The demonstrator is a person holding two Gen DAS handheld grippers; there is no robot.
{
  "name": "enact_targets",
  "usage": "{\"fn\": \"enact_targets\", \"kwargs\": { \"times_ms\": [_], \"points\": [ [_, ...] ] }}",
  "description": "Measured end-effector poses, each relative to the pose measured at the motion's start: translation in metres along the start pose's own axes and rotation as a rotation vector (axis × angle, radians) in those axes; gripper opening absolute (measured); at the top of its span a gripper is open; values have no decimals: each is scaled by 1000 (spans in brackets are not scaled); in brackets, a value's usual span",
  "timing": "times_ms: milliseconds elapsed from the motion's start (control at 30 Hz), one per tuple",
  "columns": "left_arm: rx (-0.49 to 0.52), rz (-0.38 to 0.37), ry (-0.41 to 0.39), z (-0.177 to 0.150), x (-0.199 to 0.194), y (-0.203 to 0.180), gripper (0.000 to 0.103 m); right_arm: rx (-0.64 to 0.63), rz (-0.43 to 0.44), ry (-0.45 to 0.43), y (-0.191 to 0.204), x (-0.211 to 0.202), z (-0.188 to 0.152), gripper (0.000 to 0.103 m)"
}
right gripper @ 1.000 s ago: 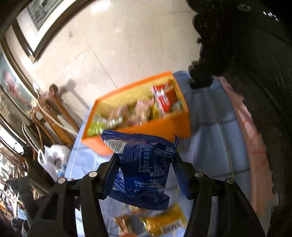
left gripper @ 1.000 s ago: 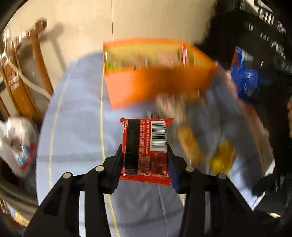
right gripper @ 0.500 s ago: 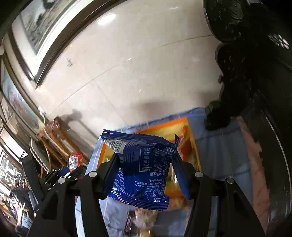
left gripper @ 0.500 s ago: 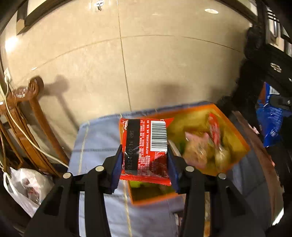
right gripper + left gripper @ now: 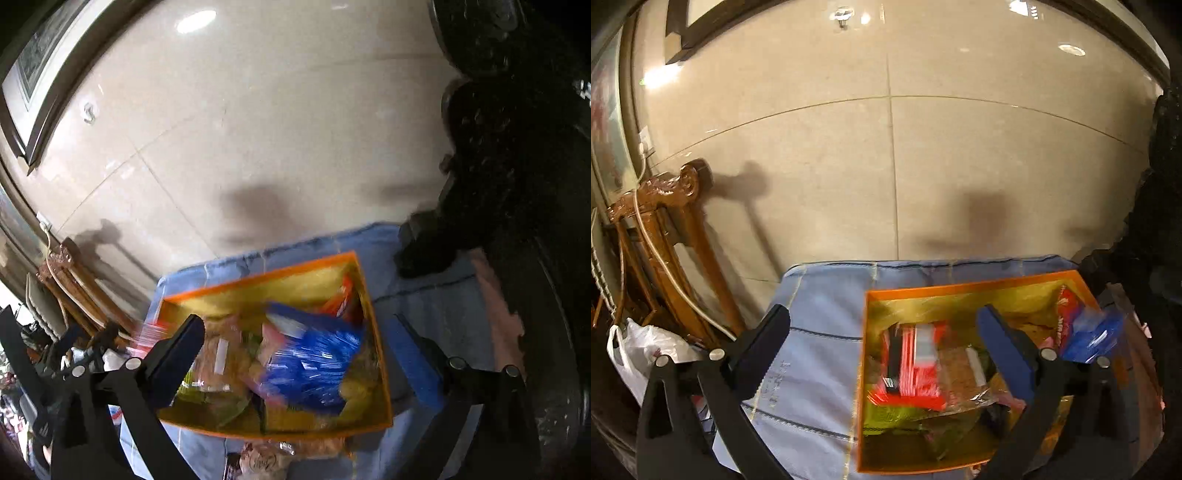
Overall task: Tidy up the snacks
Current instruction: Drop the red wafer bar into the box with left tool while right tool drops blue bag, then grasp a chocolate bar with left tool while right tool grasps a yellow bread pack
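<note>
An orange box (image 5: 945, 289) with several snacks stands on a blue quilted cloth (image 5: 816, 354). My left gripper (image 5: 882, 339) is open and empty above the box's left part. A blurred red packet (image 5: 910, 363) lies or falls in the box below it. My right gripper (image 5: 299, 343) is open and empty above the same box (image 5: 266, 277). A blurred blue packet (image 5: 310, 365) is in the box under it; it also shows at the right of the left wrist view (image 5: 1093, 334).
A tiled beige wall (image 5: 894, 155) rises behind the table. A carved wooden chair (image 5: 665, 229) and a white plastic bag (image 5: 646, 347) are at the left. Dark carved furniture (image 5: 517, 147) stands at the right. More snacks (image 5: 266, 458) lie on the cloth in front of the box.
Both grippers opened over the box. The red packet left my left gripper and the blue packet left my right gripper; both are now in the box.
</note>
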State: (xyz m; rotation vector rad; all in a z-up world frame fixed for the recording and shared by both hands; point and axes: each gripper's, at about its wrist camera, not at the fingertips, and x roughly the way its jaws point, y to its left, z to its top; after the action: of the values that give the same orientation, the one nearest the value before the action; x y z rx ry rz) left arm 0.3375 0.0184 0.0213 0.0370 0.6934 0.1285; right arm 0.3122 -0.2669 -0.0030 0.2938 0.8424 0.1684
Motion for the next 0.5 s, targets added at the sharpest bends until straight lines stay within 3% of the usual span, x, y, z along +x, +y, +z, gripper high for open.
{"fn": "enact_targets", "kwargs": {
  "times_ms": [100, 200, 333, 500],
  "points": [
    [14, 16, 5, -11, -8, 12, 99, 53, -18, -14, -11, -18, -17, 99],
    [17, 15, 14, -25, -20, 24, 99, 102, -44, -21, -23, -48, -58, 99],
    [59, 14, 45, -58, -38, 36, 99, 165, -169, 127, -41, -64, -154, 99],
    [172, 27, 86, -104, -50, 38, 99, 326, -227, 281, -52, -60, -255, 99]
  ]
}}
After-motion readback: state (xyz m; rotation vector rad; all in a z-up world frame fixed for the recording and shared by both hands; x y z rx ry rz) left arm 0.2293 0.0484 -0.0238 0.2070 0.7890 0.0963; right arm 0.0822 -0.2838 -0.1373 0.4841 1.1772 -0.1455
